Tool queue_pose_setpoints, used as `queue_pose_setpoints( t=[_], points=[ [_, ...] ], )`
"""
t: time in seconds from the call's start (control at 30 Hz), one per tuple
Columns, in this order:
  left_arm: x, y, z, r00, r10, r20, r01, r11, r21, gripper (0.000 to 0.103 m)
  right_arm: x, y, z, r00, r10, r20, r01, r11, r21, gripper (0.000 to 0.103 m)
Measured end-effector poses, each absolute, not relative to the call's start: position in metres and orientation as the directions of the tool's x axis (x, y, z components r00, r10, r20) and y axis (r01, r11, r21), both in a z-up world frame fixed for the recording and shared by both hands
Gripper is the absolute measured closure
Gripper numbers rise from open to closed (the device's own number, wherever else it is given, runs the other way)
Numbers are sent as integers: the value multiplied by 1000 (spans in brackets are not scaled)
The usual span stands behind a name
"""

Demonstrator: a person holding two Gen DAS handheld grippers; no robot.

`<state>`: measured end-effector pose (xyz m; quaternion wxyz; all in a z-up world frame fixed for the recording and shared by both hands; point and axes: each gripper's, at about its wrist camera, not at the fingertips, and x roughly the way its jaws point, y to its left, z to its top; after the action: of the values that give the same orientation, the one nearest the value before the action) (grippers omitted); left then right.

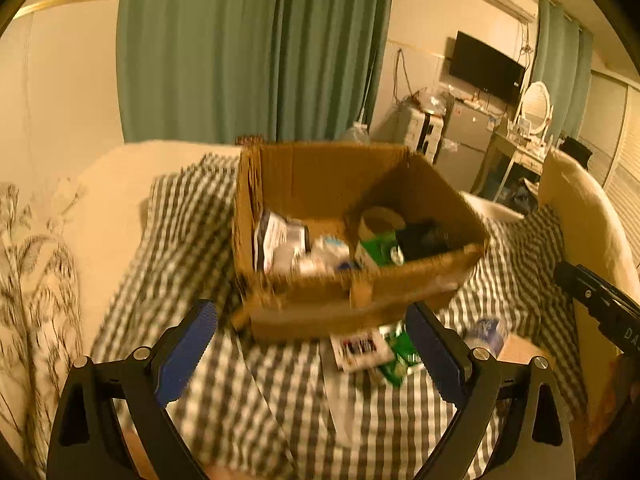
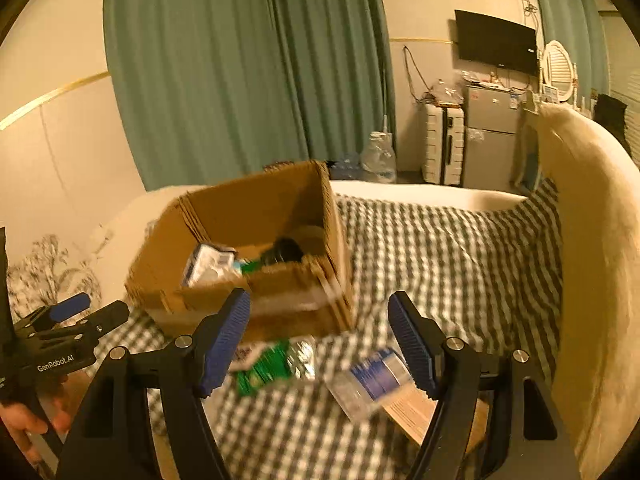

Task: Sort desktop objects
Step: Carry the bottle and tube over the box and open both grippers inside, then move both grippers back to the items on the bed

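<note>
Both hand-held grippers, left [image 1: 312, 344] and right [image 2: 320, 344], gape wide and empty above the green packet [image 2: 264, 368], likely light, crinkly, slippery; pinching across its flat middle seems best.

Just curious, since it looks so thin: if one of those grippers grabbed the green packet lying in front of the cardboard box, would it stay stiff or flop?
The green packet looks like a crinkled pouch lying flat on the checked cloth, so it would probably flop and feel light. Its shiny film may be slippery.

Blurred cardboard box [image 2: 244, 248] on checked cloth [image 2: 440, 248], right gripper [image 2: 320, 340] empty, green packet [image 2: 266, 366] perhaps beneath
</note>
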<state>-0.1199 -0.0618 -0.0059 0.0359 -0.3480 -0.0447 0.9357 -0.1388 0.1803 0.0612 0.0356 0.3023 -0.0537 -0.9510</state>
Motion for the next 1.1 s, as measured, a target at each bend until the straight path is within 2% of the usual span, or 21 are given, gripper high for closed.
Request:
queue_pose_setpoints(
  t=[0.23,0.43,0.8,0.97,1.03,1.07,1.1],
  points=[
    [-108,-46,-26,-732,69,-678,-21,-997,-78,5,-120,192,18,-783,-56,-620,-25,-992,121,32],
    [-108,-31,-76,-672,73,-737,-24,-997,-76,5,-129,203,-19,-733,-60,-678,-69,-985,161,32],
    [-132,-22,-148,-592,36,-805,6,-999,-49,5,-163,204,-48,-679,-3,-734,-135,-982,129,32],
    [-153,-24,-168,-541,64,-839,21,-996,-90,5,-178,201,-60,-659,2,-752,-151,-980,130,32],
    [-157,-21,-169,-557,65,-828,6,-997,-82,9,-185,201,-63,-651,1,-759,-166,-976,141,31],
    [-158,-19,-169,-567,57,-822,-5,-998,-66,22,-188,201,-65,-650,9,-760,-173,-975,137,31],
    [-158,-19,-168,-572,47,-819,-6,-999,-53,29,-192,201,-68,-643,7,-766,-174,-975,137,30]
  ],
)
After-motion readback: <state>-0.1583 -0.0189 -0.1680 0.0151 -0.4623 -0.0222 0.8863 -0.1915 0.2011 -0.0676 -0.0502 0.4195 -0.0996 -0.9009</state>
